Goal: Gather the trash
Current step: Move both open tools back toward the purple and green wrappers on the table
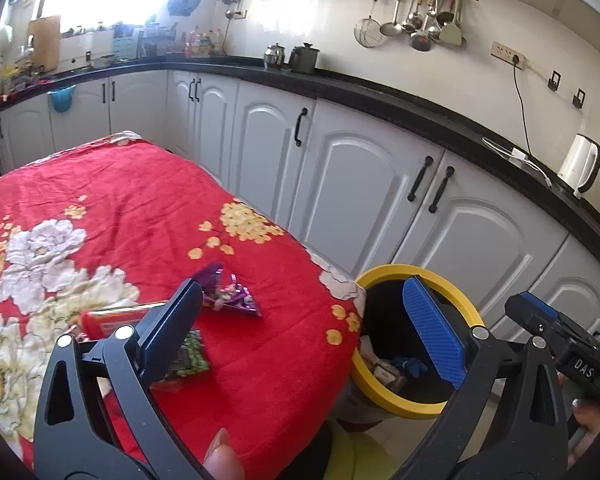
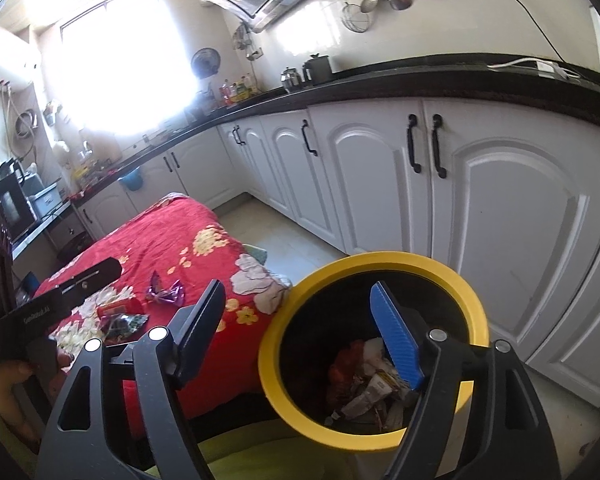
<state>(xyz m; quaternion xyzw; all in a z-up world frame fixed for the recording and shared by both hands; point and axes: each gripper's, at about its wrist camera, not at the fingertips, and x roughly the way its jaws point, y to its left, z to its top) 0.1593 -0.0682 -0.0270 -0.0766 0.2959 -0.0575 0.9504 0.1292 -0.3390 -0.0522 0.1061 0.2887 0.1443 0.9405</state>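
Purple wrapper (image 1: 230, 294) beyond left fingers (image 1: 172, 332)

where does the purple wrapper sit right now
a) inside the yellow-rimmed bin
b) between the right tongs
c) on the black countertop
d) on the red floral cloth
d: the purple wrapper lies on the red floral cloth, apart from the yellow-rimmed bin, and the right tongs are open with nothing between them.
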